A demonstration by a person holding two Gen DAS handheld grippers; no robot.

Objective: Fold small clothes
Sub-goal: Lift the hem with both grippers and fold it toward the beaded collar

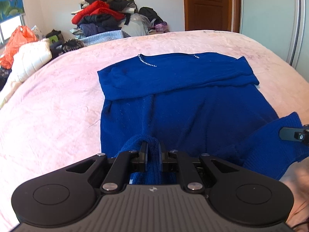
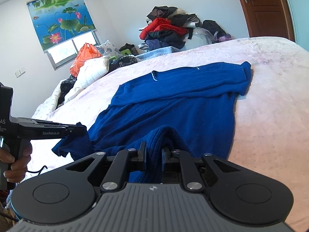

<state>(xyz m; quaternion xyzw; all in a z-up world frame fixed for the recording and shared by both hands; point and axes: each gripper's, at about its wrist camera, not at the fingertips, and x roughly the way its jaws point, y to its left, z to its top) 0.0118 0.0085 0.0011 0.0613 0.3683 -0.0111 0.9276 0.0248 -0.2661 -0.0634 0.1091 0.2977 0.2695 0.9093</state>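
A blue sweater [image 1: 183, 100] lies flat on the pink bedspread [image 1: 48, 106], neckline with small beads at the far end, both sleeves folded across the chest. My left gripper [image 1: 153, 147] is shut on the sweater's near hem at its left corner and lifts it slightly. My right gripper [image 2: 153, 148] is shut on the ribbed hem [image 2: 154, 145] at the right corner. In the right wrist view the sweater [image 2: 183, 106] stretches away, and the left gripper [image 2: 83, 130] shows at the left pinching the other hem corner. The right gripper's tip [image 1: 293, 134] shows at the left view's right edge.
A pile of clothes [image 1: 102, 17] is stacked against the far wall. An orange bag [image 1: 17, 42] and a white quilted jacket [image 1: 30, 58] lie at the bed's left edge. A wooden door [image 1: 207, 3] stands at the back right. A window with a lotus blind [image 2: 61, 17] is at the left.
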